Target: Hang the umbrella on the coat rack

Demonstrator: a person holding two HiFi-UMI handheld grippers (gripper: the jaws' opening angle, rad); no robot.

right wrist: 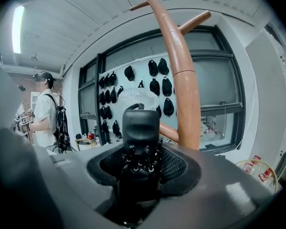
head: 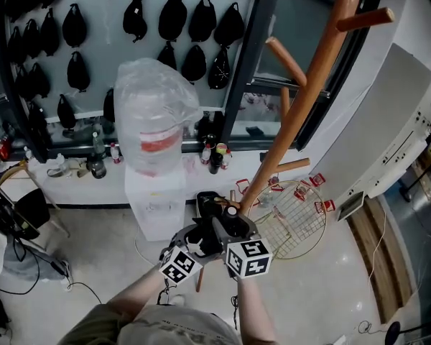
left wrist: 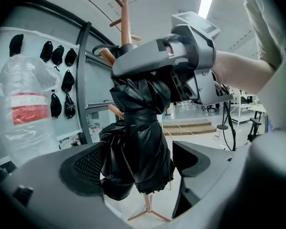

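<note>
A folded black umbrella [head: 214, 221] is held between my two grippers, close to the foot of the wooden coat rack [head: 312, 92]. My right gripper [right wrist: 140, 168] is shut on the umbrella's black handle [right wrist: 140, 125], which stands upright between its mesh pads. The rack's trunk [right wrist: 186, 89] rises just behind it, with pegs above. My left gripper [left wrist: 138, 168] is open around the umbrella's bunched canopy [left wrist: 136, 142]; the cloth lies against the left pad [left wrist: 86, 168], and a gap shows at the right one. The right gripper [left wrist: 181, 56] grips the umbrella higher up.
A water dispenser [head: 154, 200] with a plastic-wrapped bottle stands left of the rack. A round wire grid [head: 291, 218] lies on the floor to the right. Black bags [head: 179, 16] hang on the wall behind. A person [right wrist: 45, 113] stands at the far left.
</note>
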